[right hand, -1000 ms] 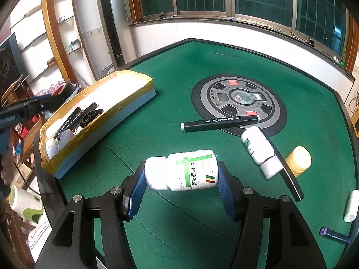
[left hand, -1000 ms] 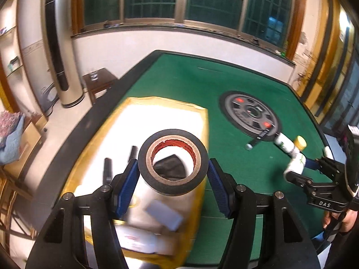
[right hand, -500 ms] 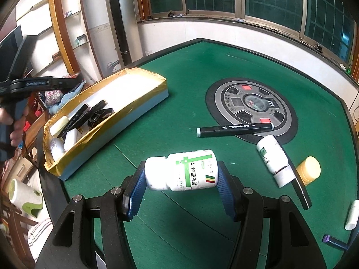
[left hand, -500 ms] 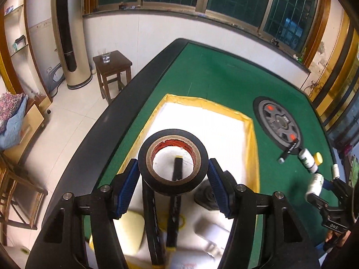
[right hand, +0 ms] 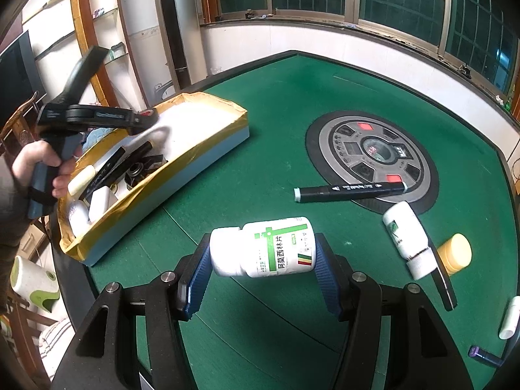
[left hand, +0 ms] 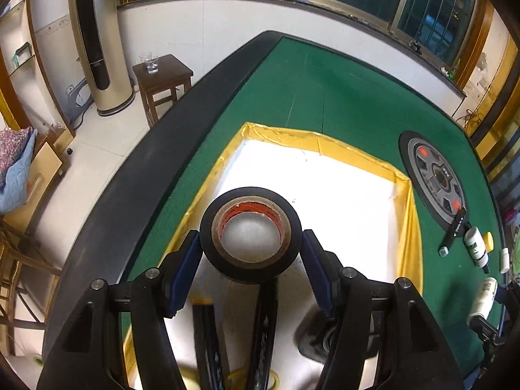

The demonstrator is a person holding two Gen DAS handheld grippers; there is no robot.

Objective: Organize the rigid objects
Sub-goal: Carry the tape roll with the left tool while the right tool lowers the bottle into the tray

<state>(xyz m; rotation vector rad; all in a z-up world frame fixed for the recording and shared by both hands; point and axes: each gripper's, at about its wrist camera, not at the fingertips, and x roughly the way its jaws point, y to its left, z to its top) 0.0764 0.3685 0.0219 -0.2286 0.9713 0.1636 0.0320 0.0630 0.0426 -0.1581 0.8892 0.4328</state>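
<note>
A black tape roll with a red-printed core is clamped between the blue pads of my left gripper. It hangs over the white floor of the yellow-rimmed tray, above the tray's bare far half. My right gripper is shut on a white pill bottle with a green label, held sideways above the green table. In the right wrist view the tray lies at the left, and a hand holds the left gripper over it.
Markers, white pieces and a black clip fill the tray's near end. A black marker, white bottle, yellow cap and small tube lie by the round grey panel. The table edge runs left of the tray.
My left gripper has carried the tape roll along the tray toward its bare far half and sunk lower. The right gripper drifted slightly, still holding the bottle.
</note>
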